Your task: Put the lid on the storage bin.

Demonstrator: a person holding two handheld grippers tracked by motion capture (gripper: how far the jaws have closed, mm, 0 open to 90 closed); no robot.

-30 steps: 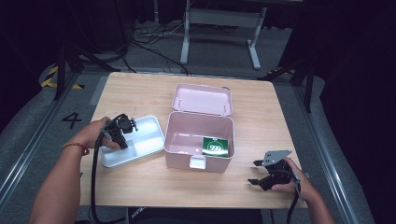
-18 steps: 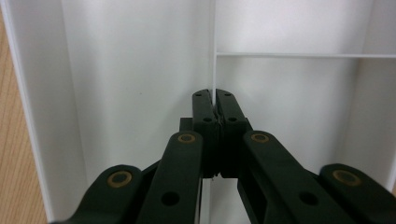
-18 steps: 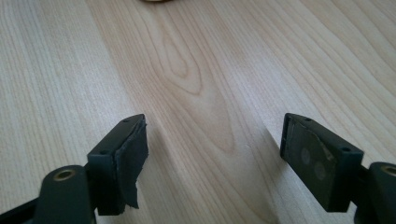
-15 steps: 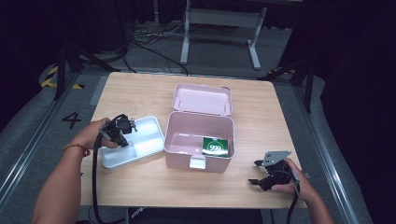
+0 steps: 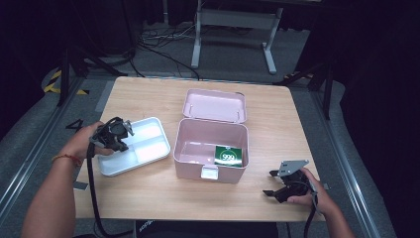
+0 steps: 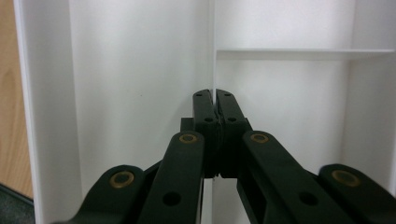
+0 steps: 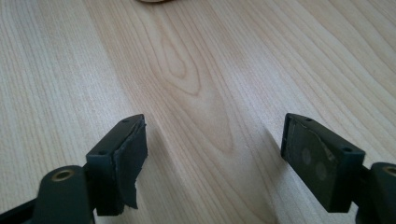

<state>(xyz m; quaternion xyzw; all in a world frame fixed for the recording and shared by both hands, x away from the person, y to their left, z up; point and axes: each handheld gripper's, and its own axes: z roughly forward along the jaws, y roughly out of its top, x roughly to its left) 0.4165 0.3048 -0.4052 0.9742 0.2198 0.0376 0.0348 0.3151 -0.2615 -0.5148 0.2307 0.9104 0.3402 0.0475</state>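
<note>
A pale wooden table (image 5: 148, 94) is seen on a grey floor (image 5: 237, 49) in a dark room. A pink box (image 5: 210, 148) stands open at its middle. Just left of the box lies the white tray (image 5: 141, 148), its long axis angled up toward the box. The left gripper (image 5: 119, 133) is held over the tray, jaws pinched onto its central divider (image 6: 211, 56). Right of the box, the right gripper (image 5: 272, 183) is kept low, jaws apart.
</note>
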